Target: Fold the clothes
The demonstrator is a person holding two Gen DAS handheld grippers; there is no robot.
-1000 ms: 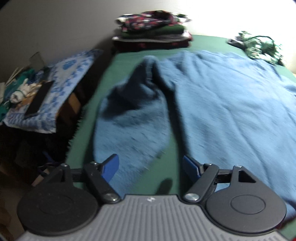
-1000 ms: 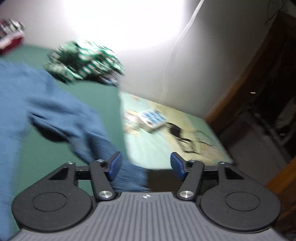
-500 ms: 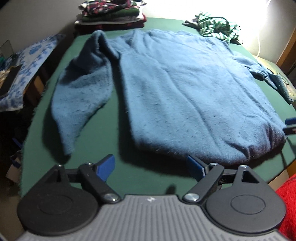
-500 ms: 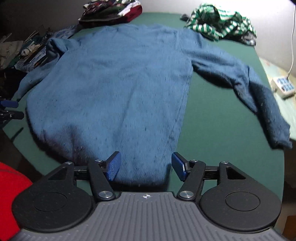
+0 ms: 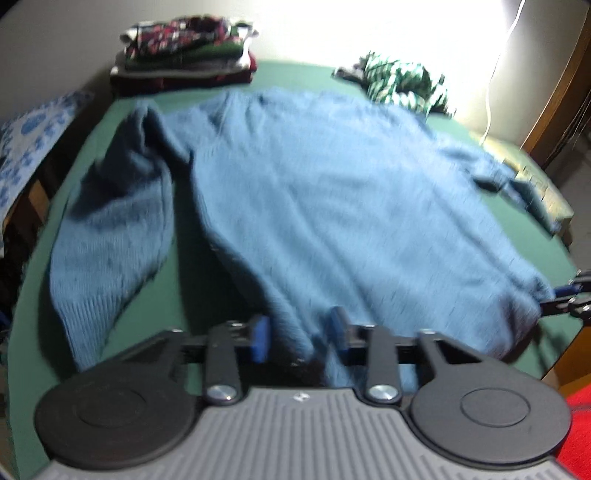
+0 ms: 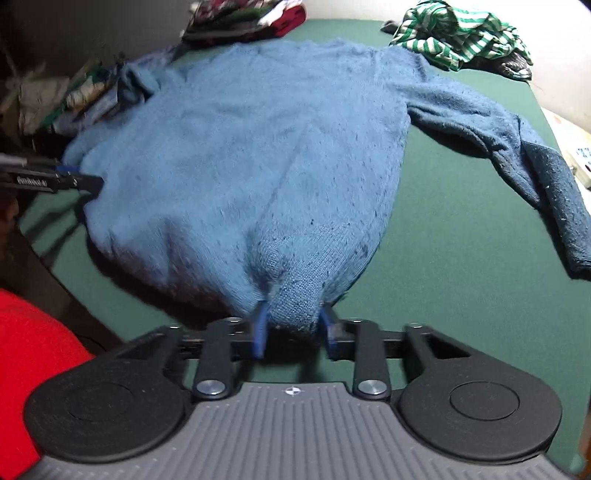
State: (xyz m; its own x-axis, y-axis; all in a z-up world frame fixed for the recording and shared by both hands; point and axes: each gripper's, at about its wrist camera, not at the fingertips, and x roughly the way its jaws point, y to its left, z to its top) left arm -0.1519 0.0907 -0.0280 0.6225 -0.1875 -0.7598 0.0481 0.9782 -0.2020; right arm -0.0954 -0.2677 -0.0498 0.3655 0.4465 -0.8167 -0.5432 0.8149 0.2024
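A blue knit sweater (image 5: pixel 332 192) lies flat on the green table (image 5: pixel 122 295), neck far, hem near; it also shows in the right wrist view (image 6: pixel 258 147). My left gripper (image 5: pixel 300 338) has its blue pads around the hem at its near left part, with fabric bunched between them. My right gripper (image 6: pixel 293 328) has its pads around the hem at its near right part, the knit pinched up between them. One sleeve (image 5: pixel 110 236) lies at the left, the other sleeve (image 6: pixel 517 155) stretches right.
A stack of folded clothes (image 5: pixel 184 51) sits at the far left of the table. A crumpled green-and-white striped garment (image 6: pixel 458 33) lies far right. A blue-patterned cloth (image 5: pixel 33 136) covers furniture to the left. Something red (image 6: pixel 33 369) is near the table's front edge.
Both grippers have moved forward onto the sweater's hem and their jaws have narrowed around the fabric. Before, both were open and short of the hem.
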